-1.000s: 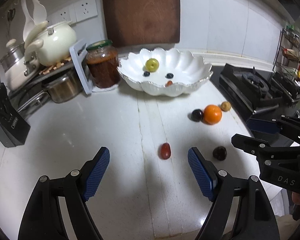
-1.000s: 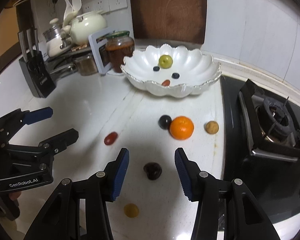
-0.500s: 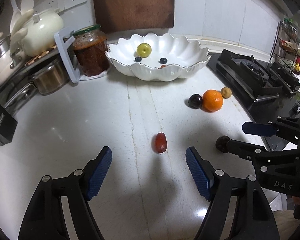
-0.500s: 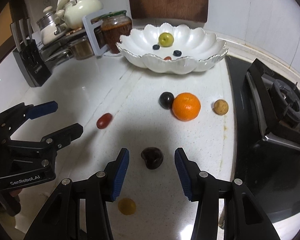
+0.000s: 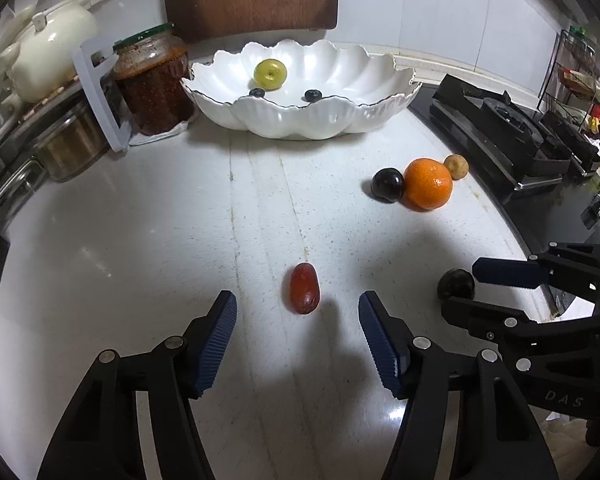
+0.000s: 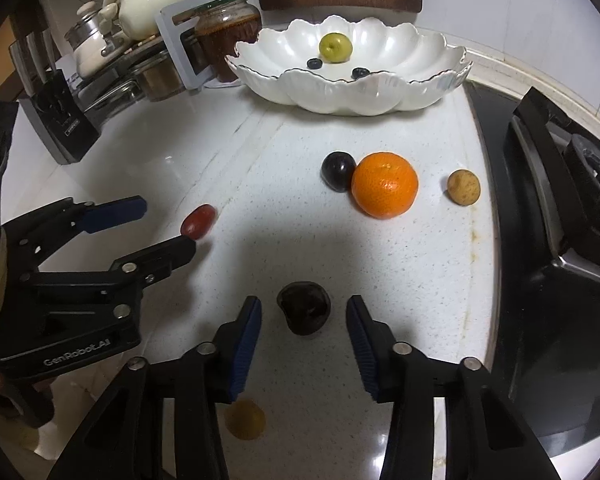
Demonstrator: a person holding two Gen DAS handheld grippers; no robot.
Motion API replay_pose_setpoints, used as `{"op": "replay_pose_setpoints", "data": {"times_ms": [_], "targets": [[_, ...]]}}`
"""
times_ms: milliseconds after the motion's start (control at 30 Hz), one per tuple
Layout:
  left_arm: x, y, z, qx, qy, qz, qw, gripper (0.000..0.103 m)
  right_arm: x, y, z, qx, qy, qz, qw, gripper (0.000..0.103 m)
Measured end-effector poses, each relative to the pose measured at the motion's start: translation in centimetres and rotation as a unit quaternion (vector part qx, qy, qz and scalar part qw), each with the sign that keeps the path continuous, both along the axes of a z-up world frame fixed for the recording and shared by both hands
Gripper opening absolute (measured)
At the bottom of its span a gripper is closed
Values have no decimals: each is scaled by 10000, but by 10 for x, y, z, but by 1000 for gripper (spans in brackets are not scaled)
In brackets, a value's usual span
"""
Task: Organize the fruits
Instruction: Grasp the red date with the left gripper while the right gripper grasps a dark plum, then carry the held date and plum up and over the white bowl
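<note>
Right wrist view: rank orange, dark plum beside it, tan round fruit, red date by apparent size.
1. orange, clearly largest.
2. and 3. dark plum and tan round fruit look about alike; not ranked.
4. red date looks smallest, but the left tool's finger hides part of it, so unsure.

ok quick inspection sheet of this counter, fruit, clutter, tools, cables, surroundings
surface: white counter, faint streaks.
job's things: white bowl holds a green fruit and two blueberries; on the counter lie a red date, dark plum, orange, tan fruit, dark brown fruit and yellow fruit.
clutter: sauce jar, pots, knife block.
grippers: left tool closing around the date, no contact; right tool closing around the dark brown fruit, no contact.
cables: nothing seen.
surroundings: gas stove, cutting board, wall sockets.
</note>
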State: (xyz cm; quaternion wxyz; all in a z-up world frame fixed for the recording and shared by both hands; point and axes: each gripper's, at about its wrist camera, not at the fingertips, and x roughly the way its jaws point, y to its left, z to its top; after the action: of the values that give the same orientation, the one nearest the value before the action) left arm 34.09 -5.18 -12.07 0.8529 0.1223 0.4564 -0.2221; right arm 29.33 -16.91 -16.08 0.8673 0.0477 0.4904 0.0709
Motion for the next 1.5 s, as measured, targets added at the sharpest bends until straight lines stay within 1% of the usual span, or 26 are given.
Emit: {"op": "replay_pose_setpoints", "data": {"times_ms": [33,100,167,233,300,467,533,567,700,733,900,1133,1500], "targets": [[2,-2,-2,12,18,-6,10000,61,1,0,-1,18,10,14,10000,41],[3,-5,-4,24,46,-23,10000,59,2,1,-2,47,24,38,10000,37],[6,-7,-7,33,72,-40,10000,57,3,1,-2,70,32,74,9999,36],[8,-9,-9,30,119,-52,9999,52,4,1,-3,67,38,82,9999,34],[9,-11,-11,6,152,-59,9999,50,4,-1,-3,82,33,69,9999,32],[12,-16,-16,5,189,-77,9998,42,5,-4,-7,194,104,29,9998,31],[14,-17,-19,-2,261,-36,9997,33,5,-4,-7,202,94,29,9997,30],[15,-17,-20,-5,257,12,9997,32,5,-4,-7,196,87,34,9998,30],[15,-15,-18,-35,180,99,9998,19,6,-4,-8,227,73,43,9997,30],[15,-14,-17,-37,165,116,9998,18,5,-5,-8,231,72,45,9997,30],[11,-13,-14,-123,210,133,9996,17,4,-4,-4,260,7,102,9996,30],[6,-9,-3,-296,183,320,9989,17,3,-8,3,264,-120,121,9995,30],[-7,-11,24,-453,-94,486,9977,17,1,-18,28,276,-545,107,9981,30]]}}
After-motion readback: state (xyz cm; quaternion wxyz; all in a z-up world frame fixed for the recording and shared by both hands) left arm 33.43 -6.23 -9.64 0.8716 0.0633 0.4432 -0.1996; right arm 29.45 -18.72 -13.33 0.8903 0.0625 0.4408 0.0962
